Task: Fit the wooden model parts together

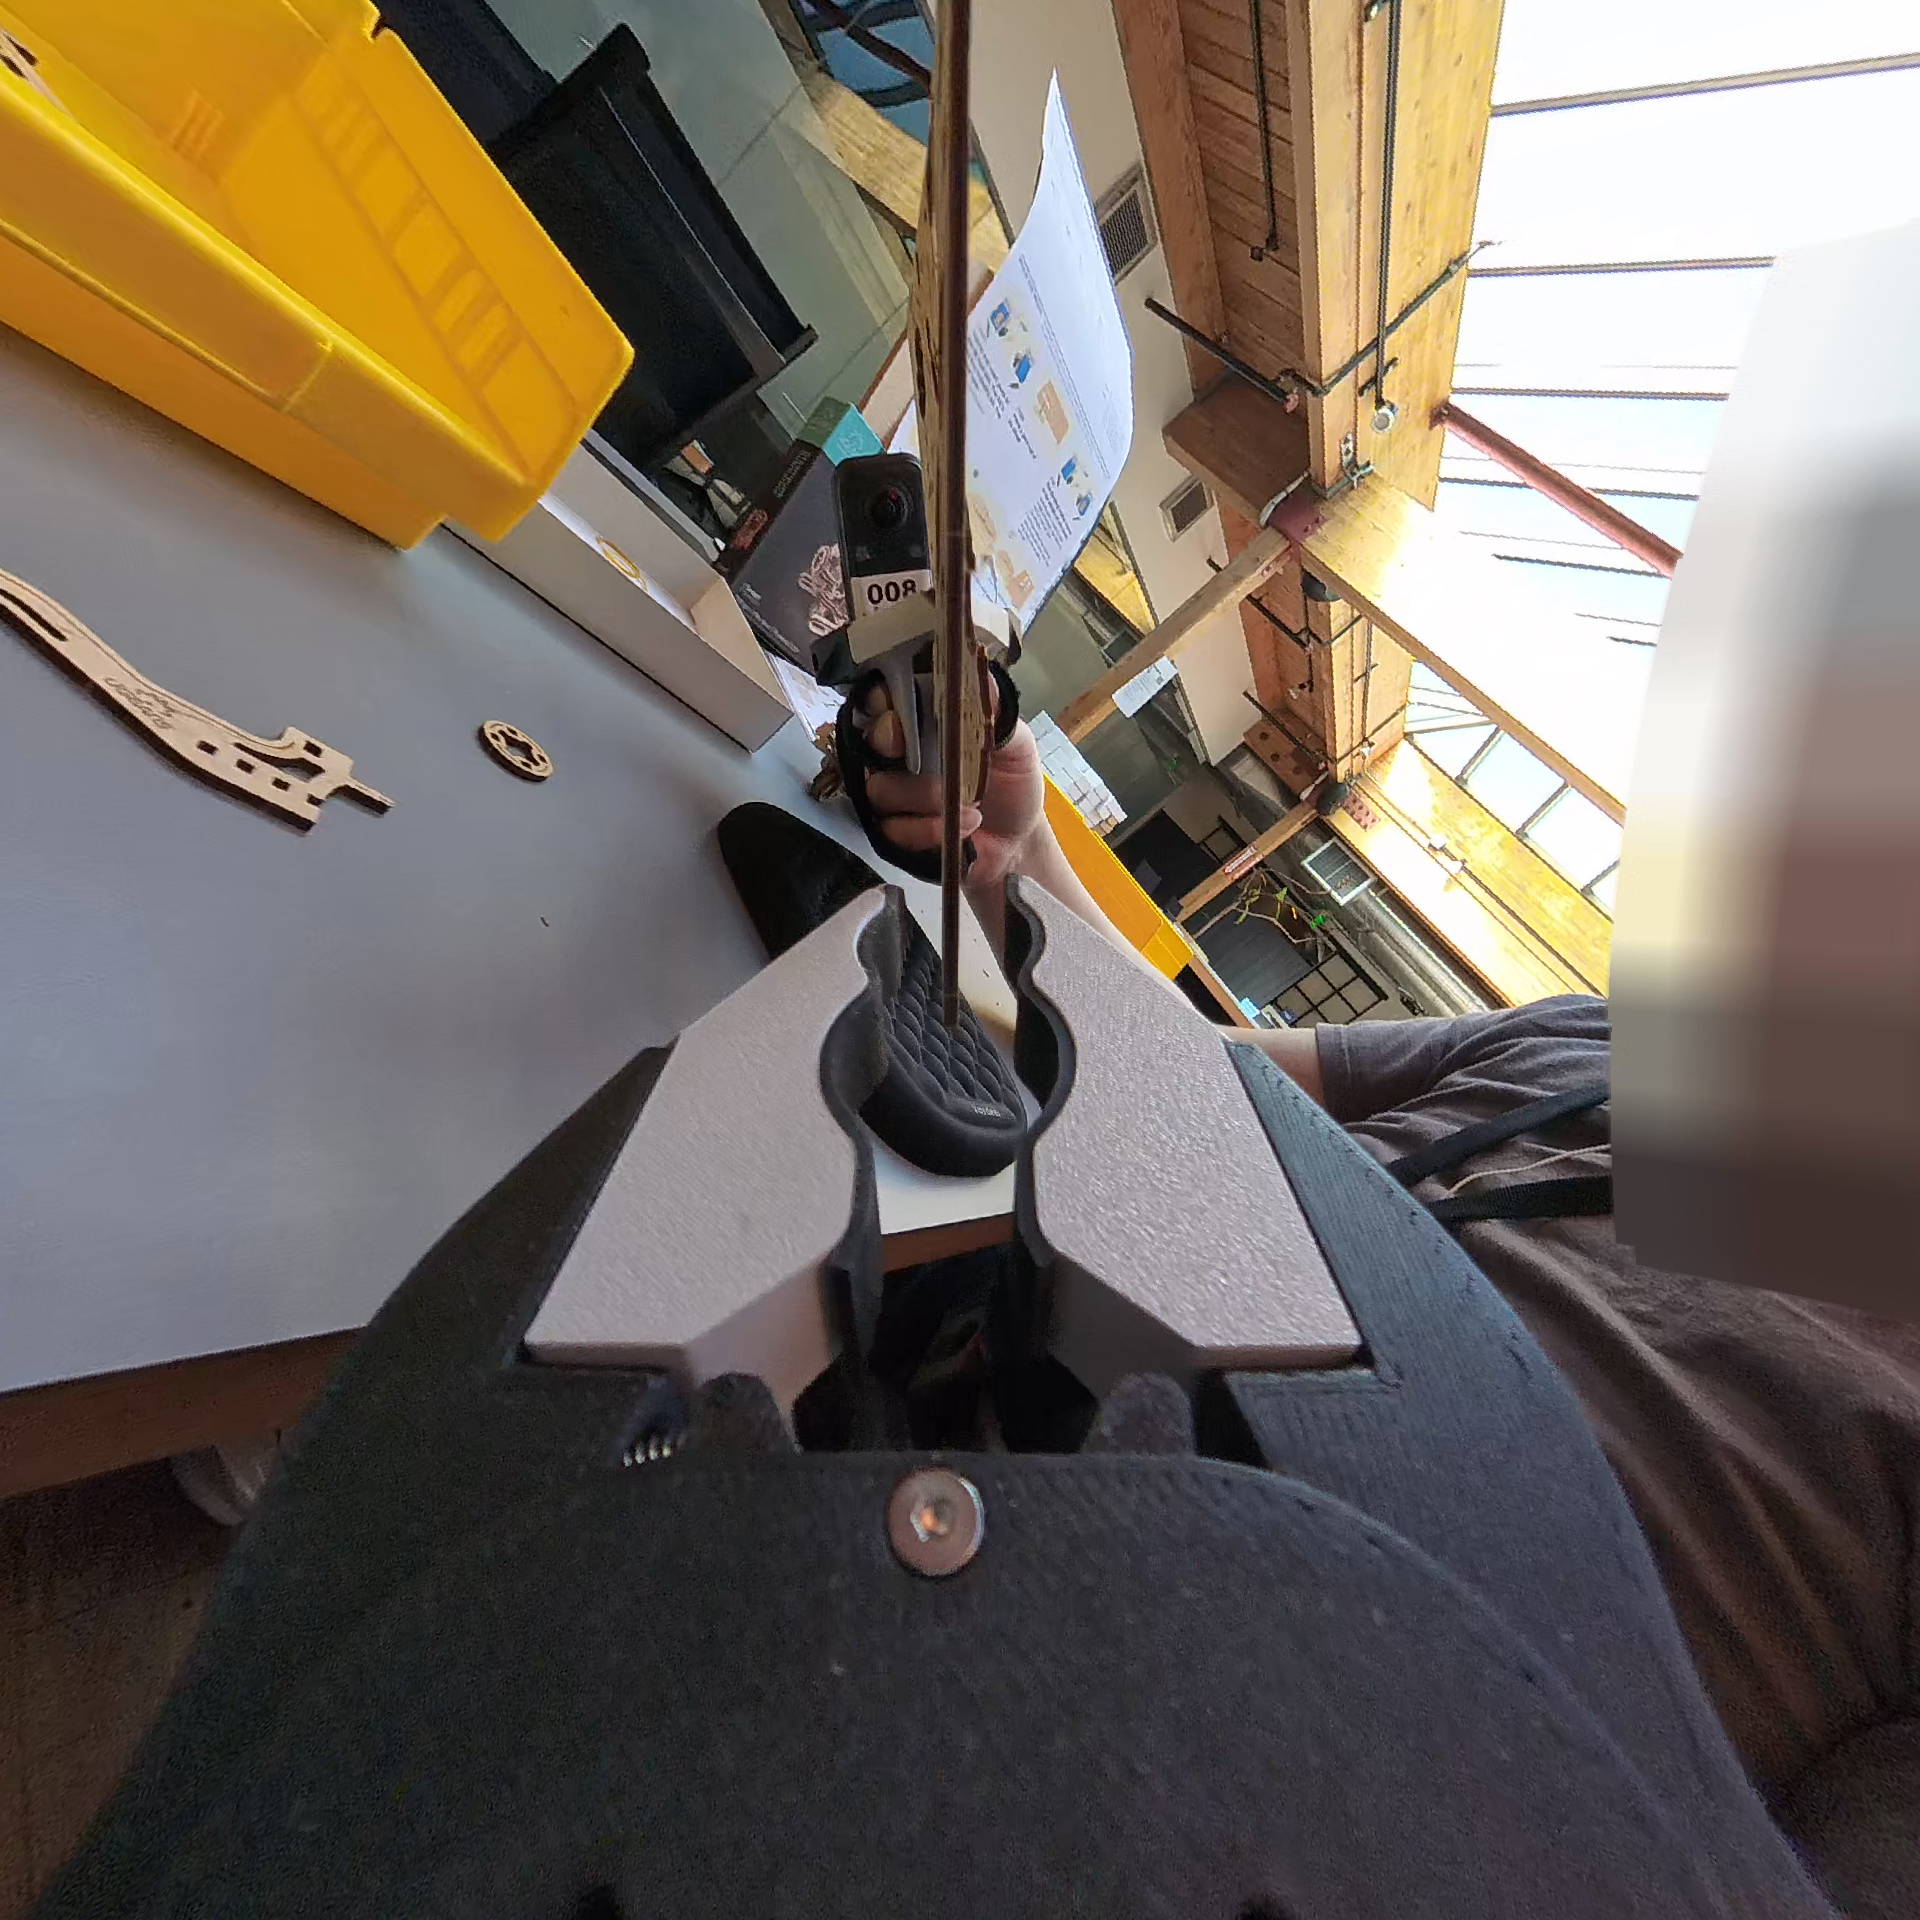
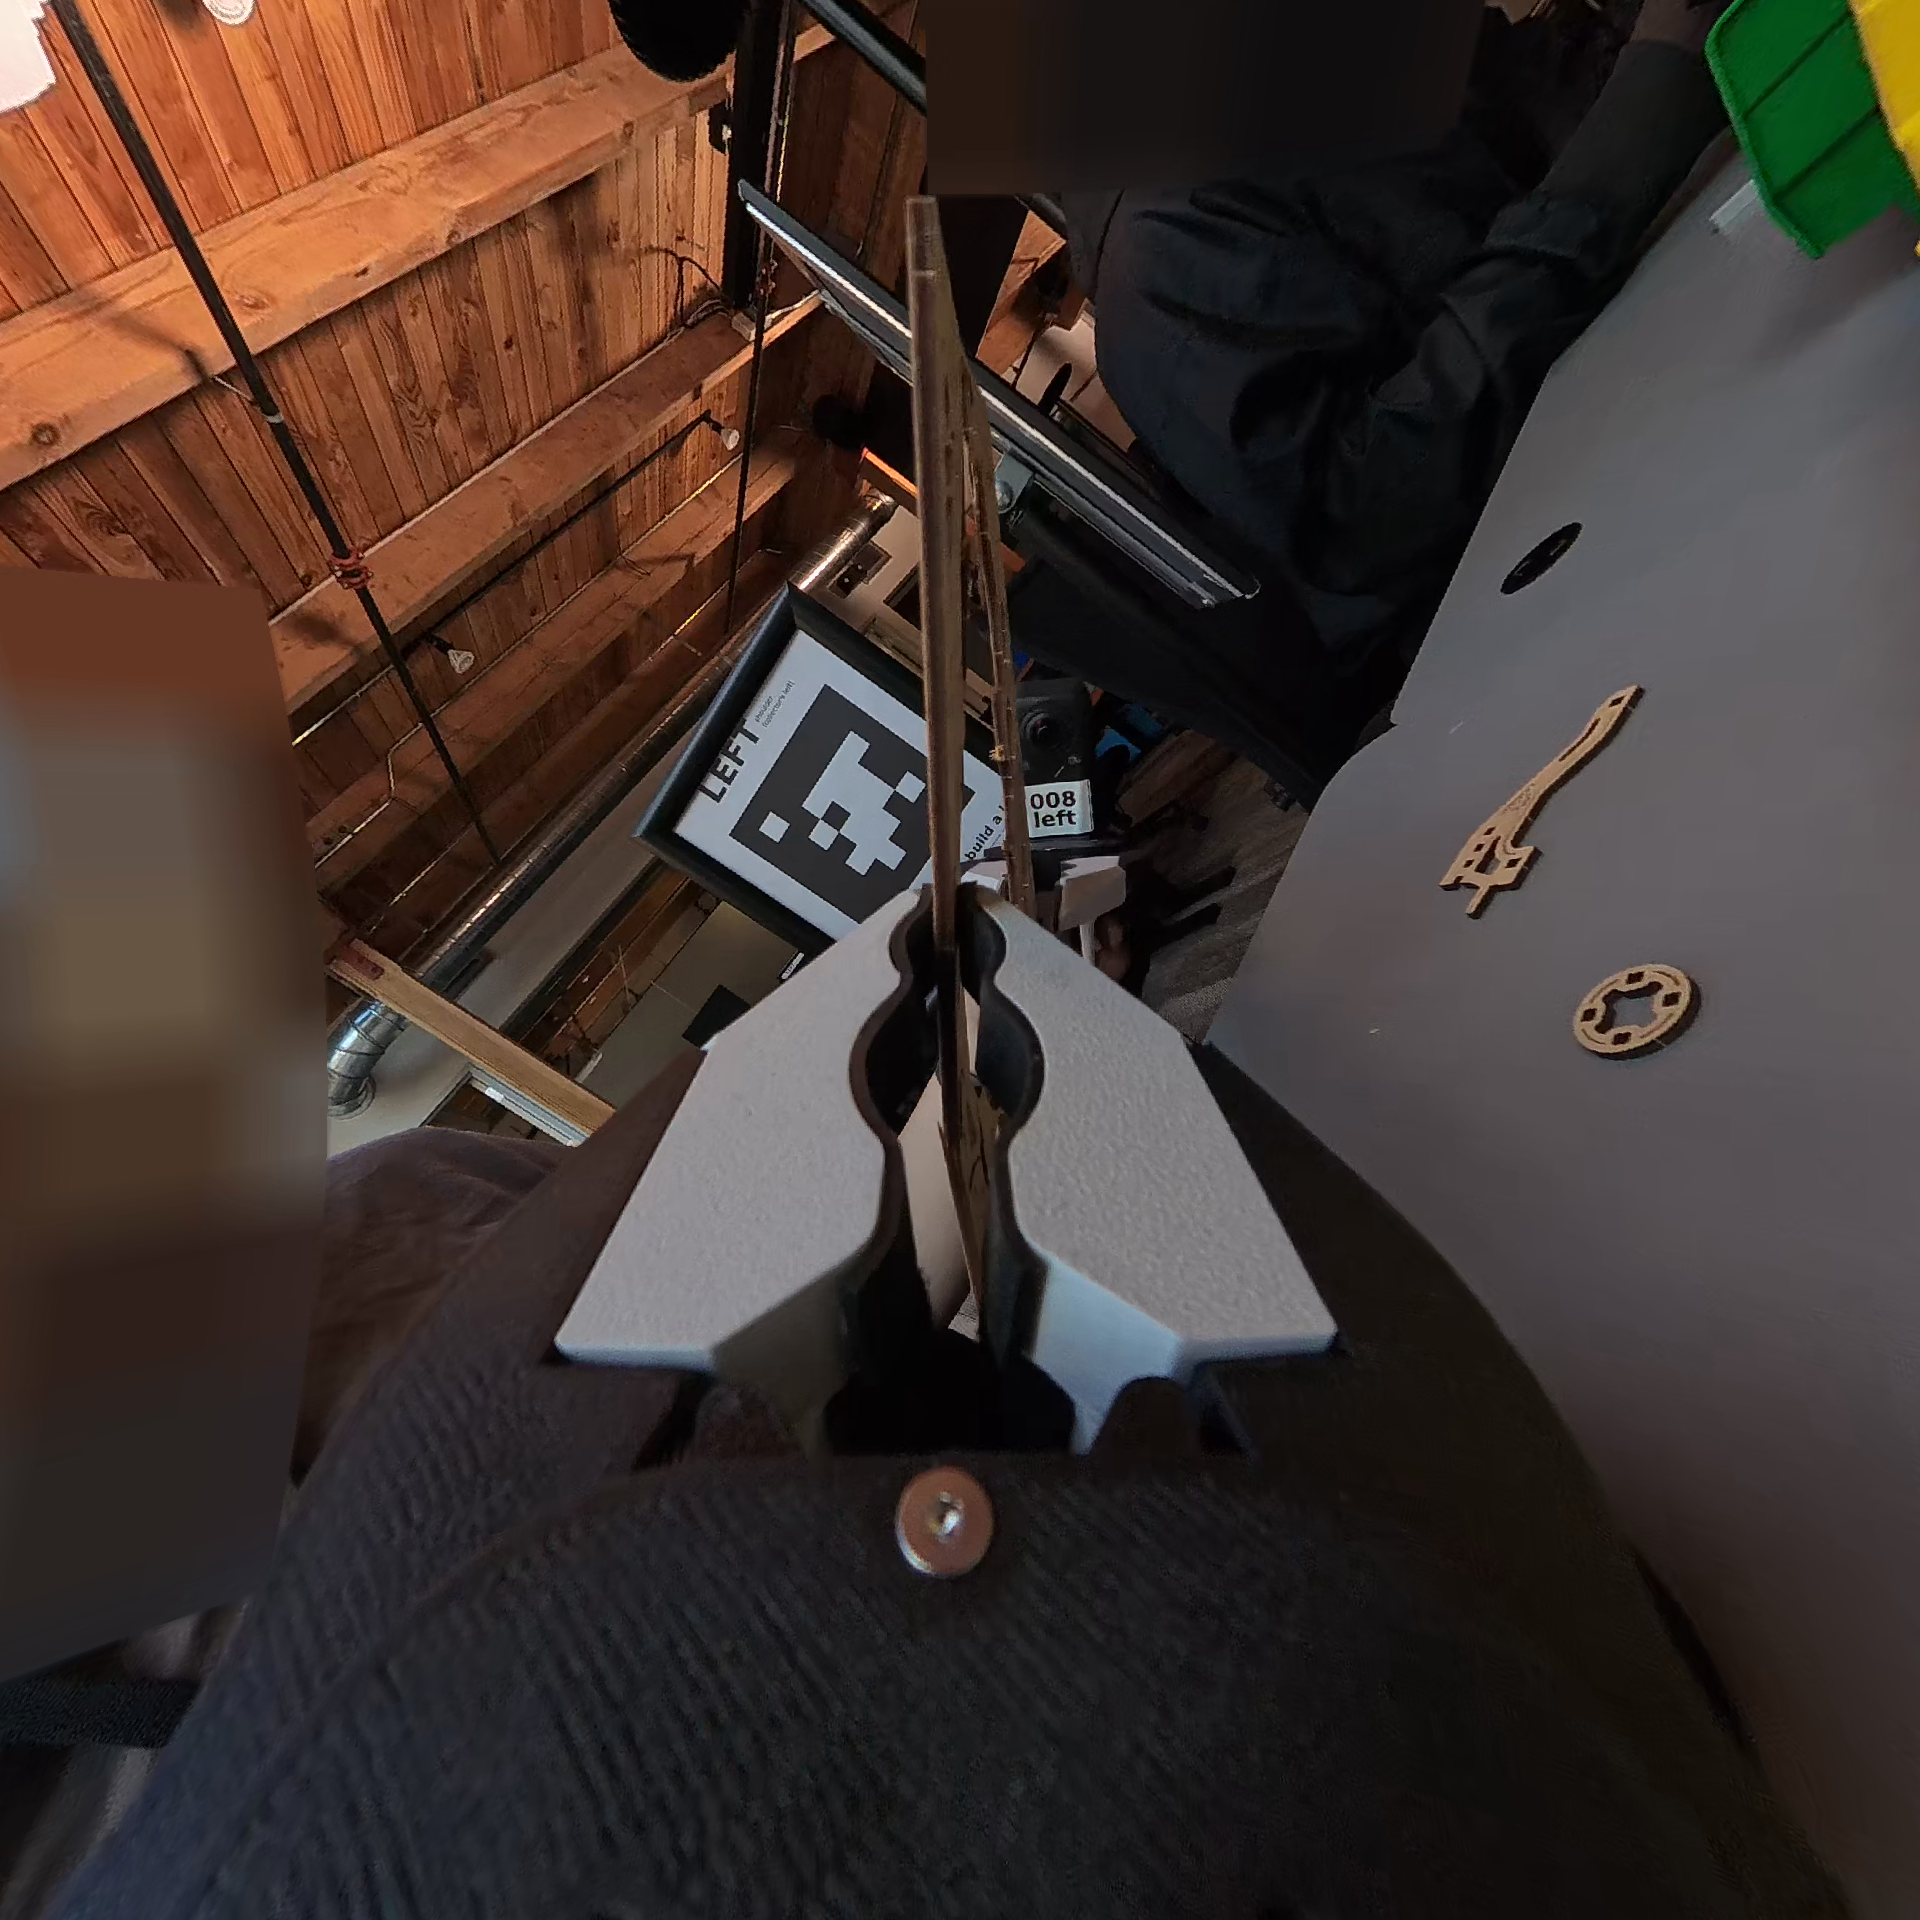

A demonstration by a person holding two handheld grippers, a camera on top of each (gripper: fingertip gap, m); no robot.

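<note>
On the left of the left wrist view, a yellow bin [image 1: 312, 260] sits on the grey tabletop [image 1: 364, 987]. Near it lie 2 loose wooden pieces: a long curved strip [image 1: 197, 717] and, just right of its notched end, a small ring [image 1: 516, 749].

In the middle, the left gripper [image 1: 951, 956] has its jaws parted. A thin wooden panel [image 1: 951, 520], seen edge-on, runs up between the tips, and neither pad visibly presses on it, so the jaws look released, though the edge-on angle leaves that a little unsure. Below the tips a black padded rest [image 1: 935, 1081] lies on the tabletop.

Farther off, the right gripper [image 1: 961, 686] meets the same panel, a hand [image 1: 935, 800] wrapped round its handle. Behind it stands a printed sheet [image 1: 1049, 395]. At the far right is the person's dark sleeve [image 1: 1455, 1060].

In the right wrist view, the right gripper [image 2: 956, 914] has its jaws clenched on the panel [image 2: 940, 623], which stands upright and runs up out of the tips. A second thin wooden piece [image 2: 997, 644] lies close against its right side. Beyond it the left gripper's marker board [image 2: 831, 800] faces the camera. To the right, the strip [image 2: 1538, 800] and ring [image 2: 1633, 1010] lie apart on the tabletop [image 2: 1662, 1247], and a green bin [image 2: 1808, 114] sits in the top corner.
</note>
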